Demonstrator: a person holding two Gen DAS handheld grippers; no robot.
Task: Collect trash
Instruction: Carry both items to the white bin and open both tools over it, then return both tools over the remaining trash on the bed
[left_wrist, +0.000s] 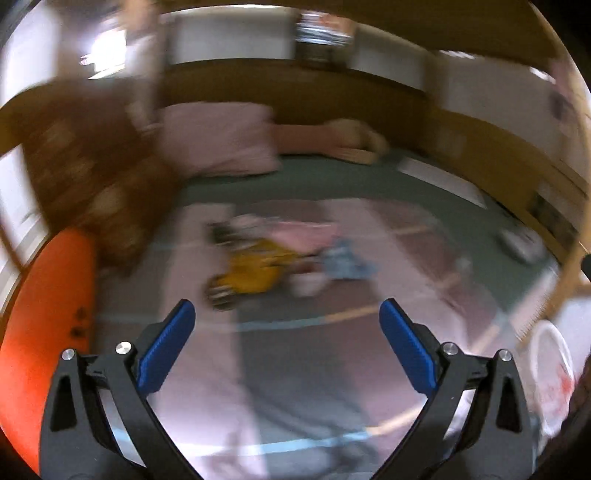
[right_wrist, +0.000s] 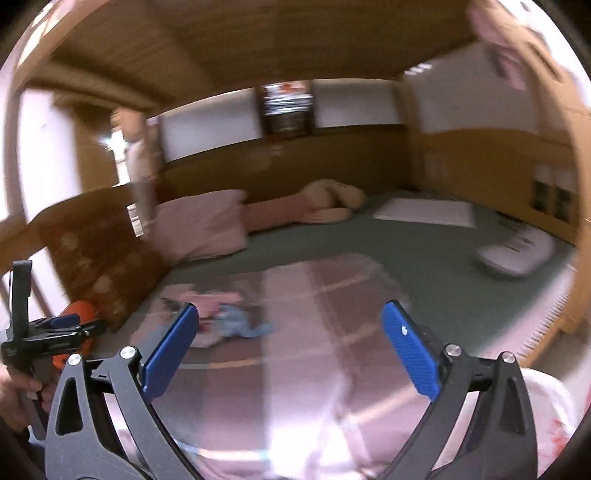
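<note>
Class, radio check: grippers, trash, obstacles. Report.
Left gripper open, empty. Right gripper open, empty. Trash pile ahead on bed, untouched. Nothing between.

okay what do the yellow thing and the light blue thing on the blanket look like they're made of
Both views are motion-blurred, so this is tentative. The yellow thing looks like a crinkled glossy wrapper, probably plastic film. The light blue thing is matte with soft folds, so cloth or tissue.

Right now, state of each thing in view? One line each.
left gripper: jaws open, empty, above the blanket.
right gripper: jaws open, empty.
yellow wrapper: crumpled, lying on the blanket, ungrasped.
light blue scrap: crumpled, lying beside the yellow wrapper.
pink pillow: propped up at the head of the bed.
white plastic bag: at the bed's right edge; too blurred to tell if open.
</note>
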